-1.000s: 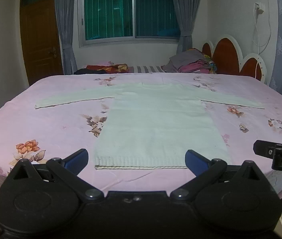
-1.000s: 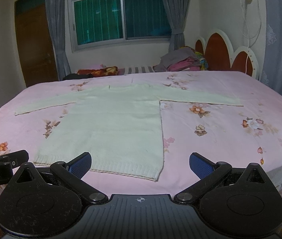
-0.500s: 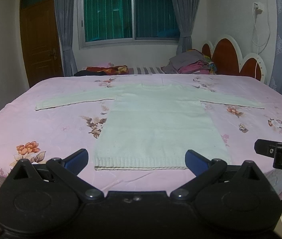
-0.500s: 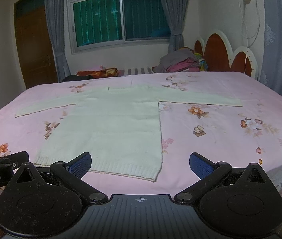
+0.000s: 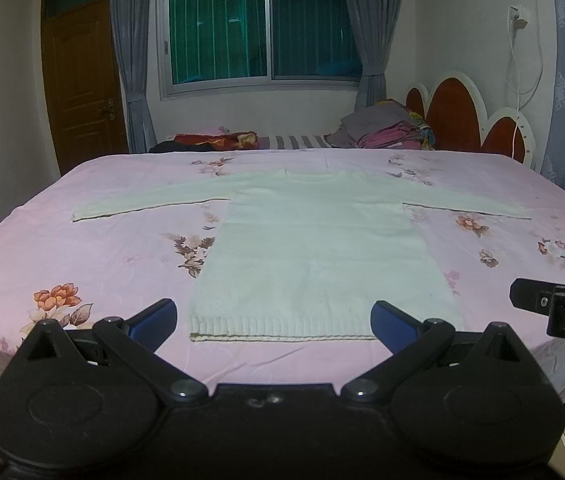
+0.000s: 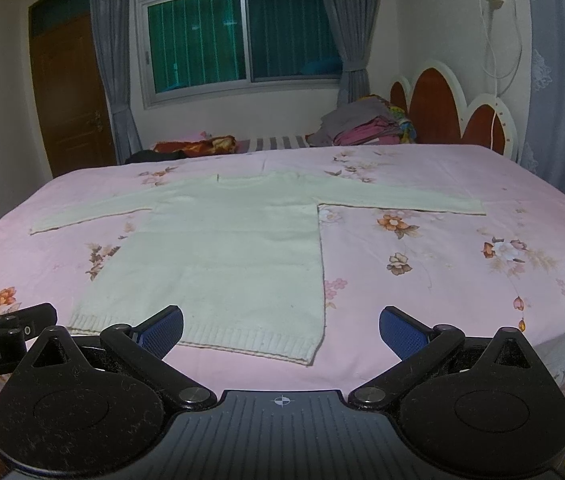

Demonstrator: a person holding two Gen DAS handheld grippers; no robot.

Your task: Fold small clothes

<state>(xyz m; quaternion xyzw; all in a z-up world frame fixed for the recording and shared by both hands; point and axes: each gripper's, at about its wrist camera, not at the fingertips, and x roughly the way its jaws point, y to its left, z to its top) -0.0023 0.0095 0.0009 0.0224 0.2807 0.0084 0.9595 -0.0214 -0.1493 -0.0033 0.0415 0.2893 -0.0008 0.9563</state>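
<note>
A pale cream knit sweater (image 5: 322, 248) lies flat on the pink floral bedsheet (image 5: 94, 264), both sleeves spread out sideways, ribbed hem nearest me. It also shows in the right wrist view (image 6: 234, 248). My left gripper (image 5: 274, 320) is open and empty, held just in front of the hem, not touching it. My right gripper (image 6: 282, 330) is open and empty, in front of the hem's right corner. Each gripper's side shows at the edge of the other's view.
A pile of folded clothes (image 5: 386, 130) and a red bundle (image 5: 214, 140) lie at the bed's far side under the window. A red and white headboard (image 5: 470, 120) stands at the right. A wooden door (image 5: 82, 88) is at the left.
Both grippers have risen and eased back very slightly; the sweater sits a little lower in the views. The sweater has not moved and both grippers stay open.
</note>
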